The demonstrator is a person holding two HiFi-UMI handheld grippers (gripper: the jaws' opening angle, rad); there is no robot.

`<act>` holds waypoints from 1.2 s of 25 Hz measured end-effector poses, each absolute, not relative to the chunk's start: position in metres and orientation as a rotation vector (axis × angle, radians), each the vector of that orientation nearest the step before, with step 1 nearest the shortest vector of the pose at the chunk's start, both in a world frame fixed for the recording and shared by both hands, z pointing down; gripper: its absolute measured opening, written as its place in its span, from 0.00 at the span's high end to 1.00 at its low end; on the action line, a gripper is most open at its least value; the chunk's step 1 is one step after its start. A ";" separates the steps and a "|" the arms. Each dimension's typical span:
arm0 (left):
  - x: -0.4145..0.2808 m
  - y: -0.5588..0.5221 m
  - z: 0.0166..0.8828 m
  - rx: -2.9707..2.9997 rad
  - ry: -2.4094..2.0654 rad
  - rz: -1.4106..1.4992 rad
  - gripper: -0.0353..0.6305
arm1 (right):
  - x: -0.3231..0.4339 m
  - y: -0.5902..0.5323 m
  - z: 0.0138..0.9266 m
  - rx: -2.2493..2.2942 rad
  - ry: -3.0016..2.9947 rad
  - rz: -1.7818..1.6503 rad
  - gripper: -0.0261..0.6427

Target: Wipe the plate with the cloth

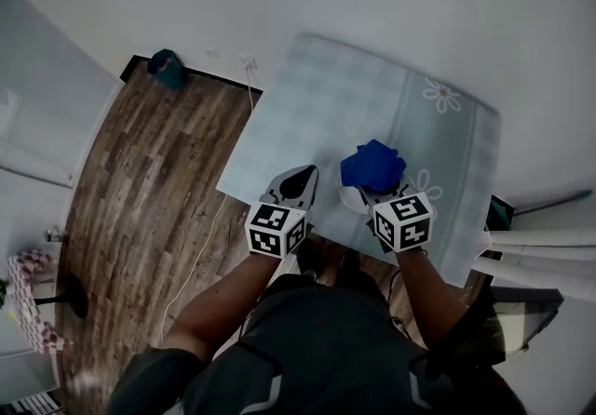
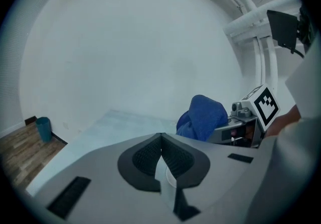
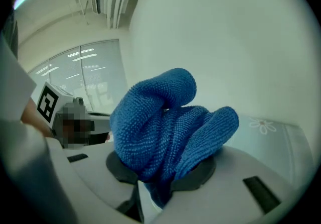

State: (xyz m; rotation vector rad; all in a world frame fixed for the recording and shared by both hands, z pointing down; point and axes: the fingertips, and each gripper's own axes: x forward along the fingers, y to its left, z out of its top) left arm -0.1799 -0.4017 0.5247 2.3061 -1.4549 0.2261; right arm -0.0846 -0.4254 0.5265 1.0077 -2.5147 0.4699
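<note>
The right tool [image 1: 374,194] gripped the cloth [image 1: 372,165] over the counter [image 1: 326,97]; the left tool [image 1: 300,182], jaws together and empty, hung just left of it; no plate showed

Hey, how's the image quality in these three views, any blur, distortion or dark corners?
Head view: strong fisheye bend, table evenly lit, lower part dim. Left gripper view: dark round vignette, left gripper close and soft. Right gripper view: cloth sharp, weave visible, corners dark.
</note>
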 end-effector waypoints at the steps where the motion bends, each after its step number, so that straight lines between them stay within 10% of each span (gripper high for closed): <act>1: -0.182 -0.404 0.535 2.276 -1.456 0.232 0.93 | -0.088 -0.428 0.538 0.986 -2.495 0.478 0.78; 30: -0.183 -0.385 0.610 2.132 -1.391 0.368 0.93 | -0.096 -0.355 0.624 0.680 -2.337 0.655 0.78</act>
